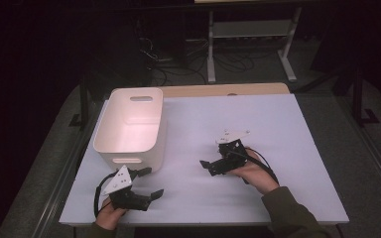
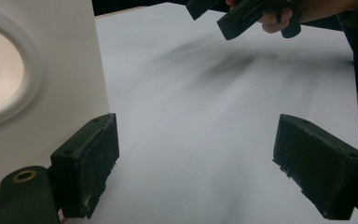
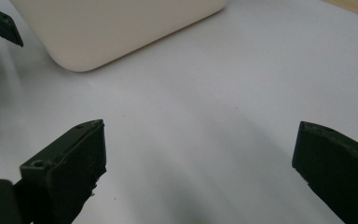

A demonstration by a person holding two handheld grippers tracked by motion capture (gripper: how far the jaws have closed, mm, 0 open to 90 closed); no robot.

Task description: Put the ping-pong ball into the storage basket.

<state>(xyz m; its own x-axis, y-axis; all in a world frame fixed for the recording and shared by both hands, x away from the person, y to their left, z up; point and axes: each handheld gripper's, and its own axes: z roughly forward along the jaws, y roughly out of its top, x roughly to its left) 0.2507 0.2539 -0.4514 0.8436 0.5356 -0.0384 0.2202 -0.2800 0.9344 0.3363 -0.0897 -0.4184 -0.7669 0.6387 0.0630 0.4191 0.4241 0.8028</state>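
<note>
A white plastic bin (image 1: 131,126) with a handle slot stands on the left part of the white table top (image 1: 258,114); nothing shows inside it. My left gripper (image 1: 149,182) rests near the table's front edge, just in front of the bin's near right corner, jaws wide apart and empty. In the left gripper view its jaws frame bare table, with the bin wall (image 2: 51,84) at the left. My right gripper (image 1: 209,166) lies low over the table's middle, pointing left toward the bin (image 3: 116,28). Its jaws stand wide apart with nothing between them.
A wooden strip (image 1: 223,90) runs along the table's far edge. Beyond it, a metal frame and cables (image 1: 248,44) stand on a dark floor. The right gripper and hand (image 2: 256,16) appear at the top of the left gripper view.
</note>
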